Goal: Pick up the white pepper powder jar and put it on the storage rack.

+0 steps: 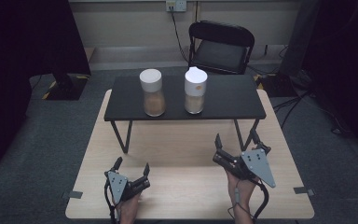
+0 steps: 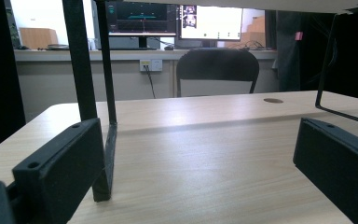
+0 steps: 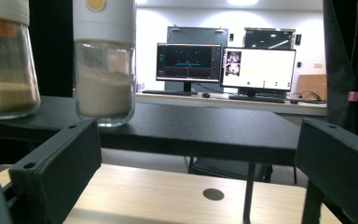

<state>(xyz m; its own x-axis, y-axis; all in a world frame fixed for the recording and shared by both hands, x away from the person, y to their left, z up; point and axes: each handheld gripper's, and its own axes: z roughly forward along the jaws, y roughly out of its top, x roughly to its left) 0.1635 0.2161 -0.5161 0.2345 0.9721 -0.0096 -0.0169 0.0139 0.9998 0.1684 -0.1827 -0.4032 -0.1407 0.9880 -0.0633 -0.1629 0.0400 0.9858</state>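
At the bottom of the high view the left gripper (image 1: 131, 169) and right gripper (image 1: 236, 141) both hover released and empty over the wooden table (image 1: 182, 149), while higher up, mid-frame, two white-lidded jars, the left jar (image 1: 152, 92) and right jar (image 1: 195, 90), stand apart on the black shelf (image 1: 233, 98).

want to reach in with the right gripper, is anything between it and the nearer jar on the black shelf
Nothing visible blocks it. The right gripper, jaws open, sits on the wooden table below and in front of the black shelf; the jar stands near the shelf's front edge, open air between.
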